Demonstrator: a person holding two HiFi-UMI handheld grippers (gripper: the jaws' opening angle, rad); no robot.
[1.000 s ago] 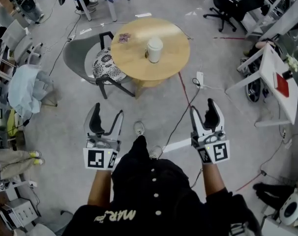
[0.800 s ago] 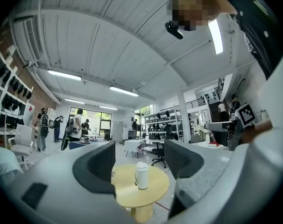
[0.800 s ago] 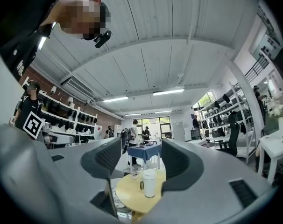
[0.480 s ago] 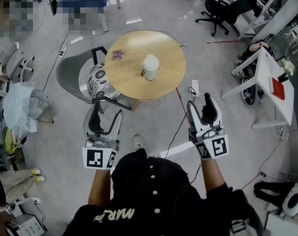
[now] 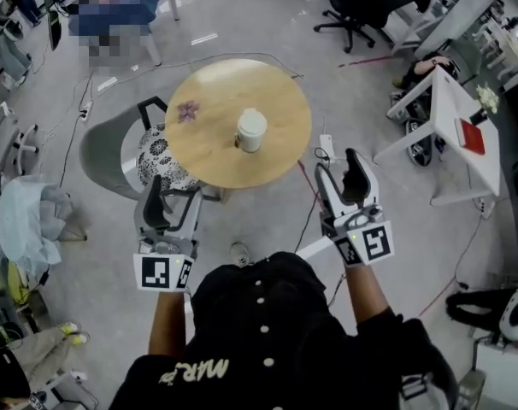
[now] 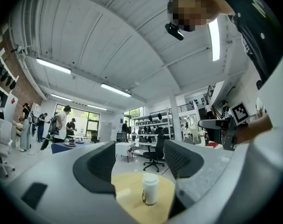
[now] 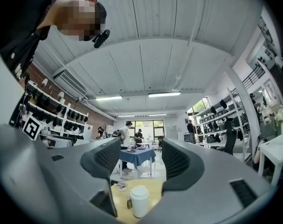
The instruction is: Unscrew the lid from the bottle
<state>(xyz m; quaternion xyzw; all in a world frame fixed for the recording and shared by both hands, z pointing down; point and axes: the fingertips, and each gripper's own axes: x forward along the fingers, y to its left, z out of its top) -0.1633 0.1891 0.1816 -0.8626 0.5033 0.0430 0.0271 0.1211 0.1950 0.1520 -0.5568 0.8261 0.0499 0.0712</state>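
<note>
Head view: the bottle (image 5: 250, 131) stands upright just above the middle of the frame, near the centre of a round wooden table (image 5: 206, 156). Its lid (image 5: 252, 120) is on, so unscrewing has not begun. A small purple scrap (image 5: 188, 109) lies well apart from it, toward the table's upper-left edge. The left gripper (image 5: 175, 198) hangs at lower left over the table's near rim. The right gripper (image 5: 338, 171) hangs at centre right, over the floor just off the table. Both are well short of the bottle, with jaws parted and nothing in them.

Left gripper view: the jaws stand wide apart and released. The bottle appears far off in the gap between them, low in the frame, untouched. A small dark tag or loop hangs at its lower left side.

Right gripper view: these jaws are also released, though less widely spread. The bottle sits at the bottom centre of the frame, again distant.

The bottle looks rigid, smooth-walled and probably light, so it may spin or slide on the wood once torque goes on. I would clamp one gripper across the body below the lid. The other should close on the lid's rim, which is slightly wider than the body, and turn it.
</note>
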